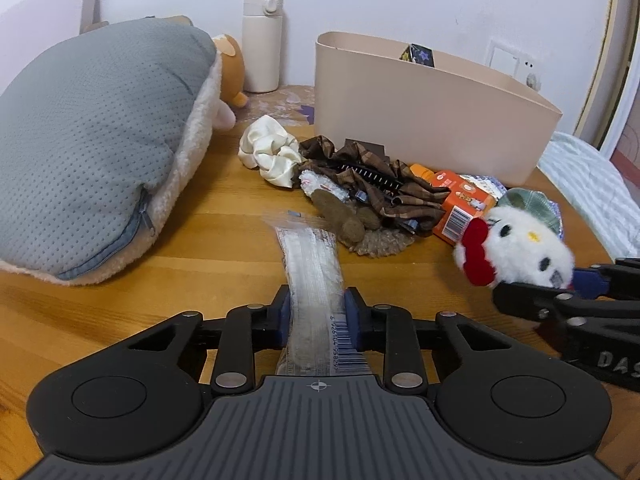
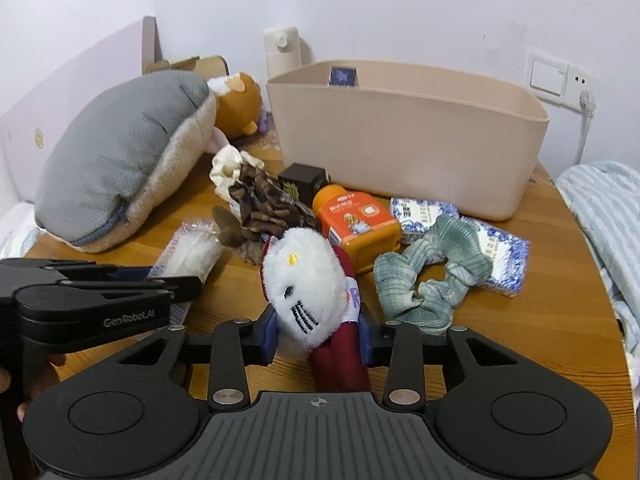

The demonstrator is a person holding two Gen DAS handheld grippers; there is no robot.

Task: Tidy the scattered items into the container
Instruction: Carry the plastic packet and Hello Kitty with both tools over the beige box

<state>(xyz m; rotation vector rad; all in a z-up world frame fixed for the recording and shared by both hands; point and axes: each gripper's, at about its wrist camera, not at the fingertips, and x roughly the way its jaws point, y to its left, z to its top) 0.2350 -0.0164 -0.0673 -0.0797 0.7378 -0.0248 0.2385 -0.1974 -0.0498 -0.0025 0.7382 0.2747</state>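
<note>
While the left tongs point(image 1: 316, 312) pinch a clear packet point(image 1: 310, 256), the right tongs point(image 2: 320, 338) grip a white cat plush point(image 2: 304, 280), both bound for the beige bin point(image 2: 404, 136).

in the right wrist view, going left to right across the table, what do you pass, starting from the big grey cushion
Grey cushion → clear plastic packet → white cat plush held in the right gripper → green scrunchie → blue-and-white tissue pack → striped cloth at the table's right edge.
</note>
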